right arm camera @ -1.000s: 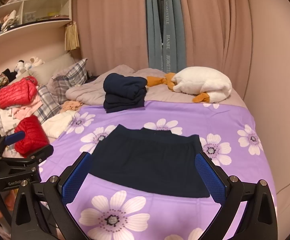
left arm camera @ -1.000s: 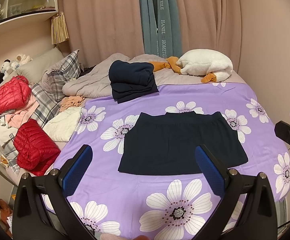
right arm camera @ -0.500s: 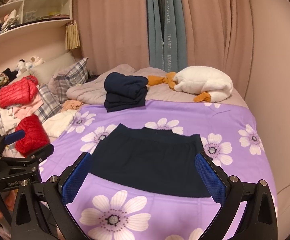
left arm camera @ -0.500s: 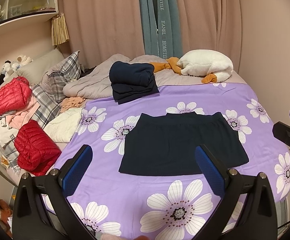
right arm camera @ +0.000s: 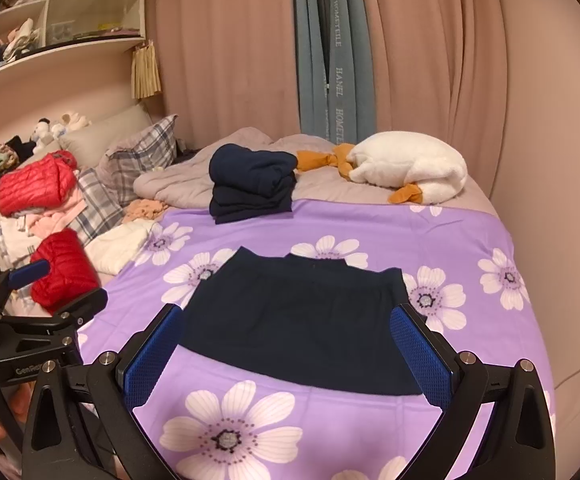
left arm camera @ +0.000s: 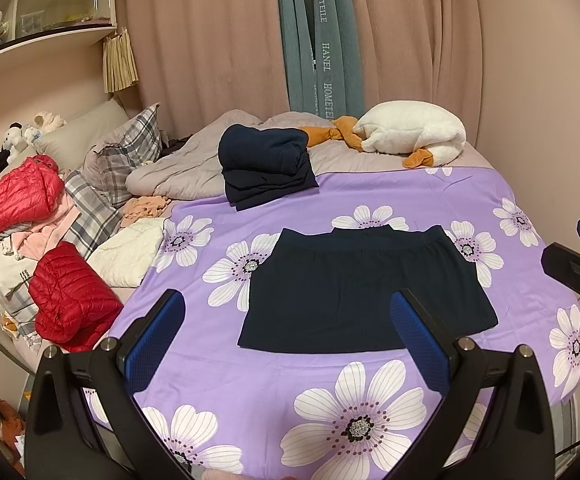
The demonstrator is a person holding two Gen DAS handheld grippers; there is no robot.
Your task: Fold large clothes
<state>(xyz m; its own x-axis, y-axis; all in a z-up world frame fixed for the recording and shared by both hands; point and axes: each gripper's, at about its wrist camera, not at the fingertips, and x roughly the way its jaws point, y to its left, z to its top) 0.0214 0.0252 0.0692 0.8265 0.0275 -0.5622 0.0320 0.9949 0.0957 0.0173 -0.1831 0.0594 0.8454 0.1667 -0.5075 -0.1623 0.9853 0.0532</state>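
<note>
On your far left, two red puffer jackets are sitting on the cluttered side of the bed, one (left arm camera: 14, 196) piled high on pale clothes by the plaid pillow (left arm camera: 130, 152), the other (left arm camera: 70, 300) lying lower down beside a cream garment (left arm camera: 130, 252). Your left claw (left arm camera: 288, 340) is hanging above the near edge of the purple flowered sheet (left arm camera: 369, 412), its blue pads (left arm camera: 154, 340) spread wide and gripping nothing. Between and beyond those pads, the dark navy garment (left arm camera: 361, 292) you are folding is lying flat on the sheet, well apart from both claws. Behind it, a stack of folded navy clothes (left arm camera: 266, 164) is resting where the sheet meets the grey duvet (left arm camera: 182, 172). Further right at the back, a white plush goose (left arm camera: 413, 132) with orange feet is lying against the curtains (left arm camera: 409, 32). Your right claw (right arm camera: 290, 354) is hovering over the near right part of the bed, likewise fully spread and carrying nothing, with the garment's near hem showing between its pads (right arm camera: 421, 356); in the left wrist view its black frame is poking in at the right edge
</note>
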